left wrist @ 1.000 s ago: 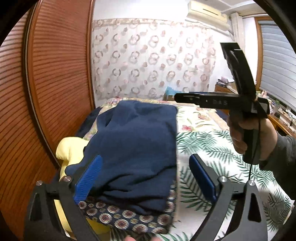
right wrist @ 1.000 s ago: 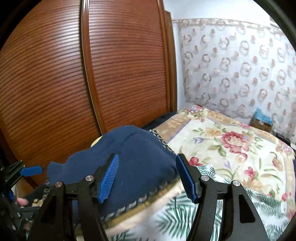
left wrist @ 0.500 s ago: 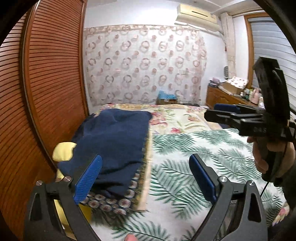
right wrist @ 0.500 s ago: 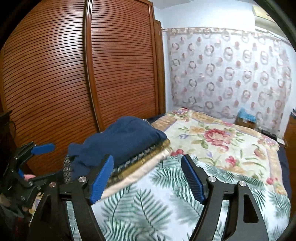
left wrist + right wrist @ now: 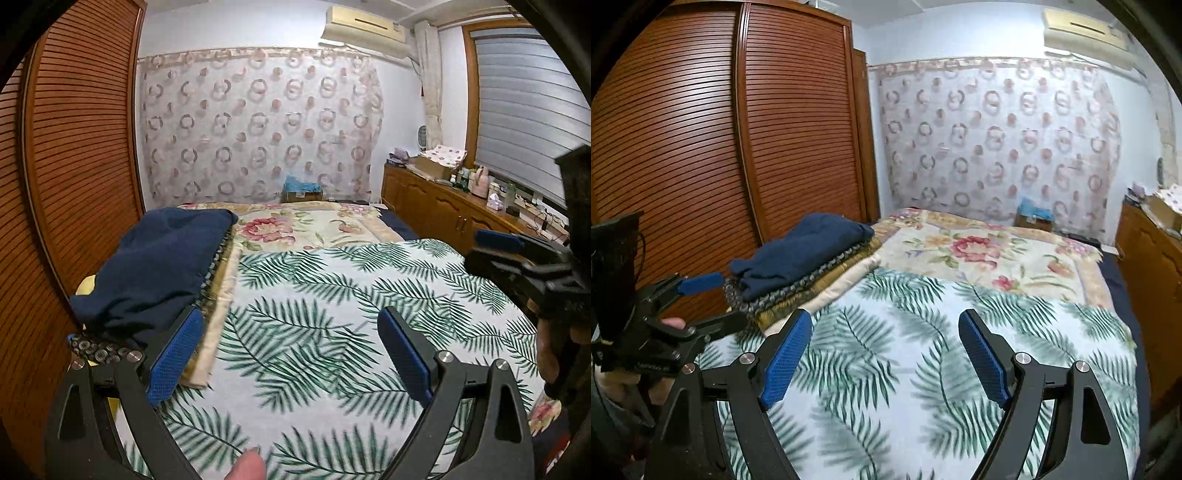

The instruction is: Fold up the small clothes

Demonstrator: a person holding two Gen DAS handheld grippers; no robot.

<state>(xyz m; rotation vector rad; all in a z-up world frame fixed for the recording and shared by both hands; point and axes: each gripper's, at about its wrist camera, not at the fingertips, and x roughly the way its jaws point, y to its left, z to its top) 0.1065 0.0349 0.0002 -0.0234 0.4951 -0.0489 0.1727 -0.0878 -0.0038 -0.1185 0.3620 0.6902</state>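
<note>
A stack of folded clothes (image 5: 812,273) lies at the bed's left edge, with a navy garment (image 5: 162,258) on top and patterned, gold and cream pieces beneath. My left gripper (image 5: 291,354) hovers open over the palm-leaf blanket (image 5: 332,314), its left pad beside the stack's near corner, nothing between the pads. My right gripper (image 5: 886,360) also hangs over the blanket, to the right of the stack; its jaws are opening and hold nothing. Each gripper shows in the other's view: the right gripper (image 5: 484,253) at the right edge, the left gripper (image 5: 720,302) at the left, both hand-held.
Louvred wooden wardrobe doors (image 5: 701,166) stand close along the bed's left side. A floral quilt (image 5: 979,254) covers the far half of the bed. A wooden sideboard (image 5: 443,210) with several small items runs along the right wall. Something yellow (image 5: 83,288) pokes out under the stack.
Both grippers have drawn back from the stack and swung right over the palm-leaf blanket. The right gripper's jaws have spread wider. The stack has stayed in place.
</note>
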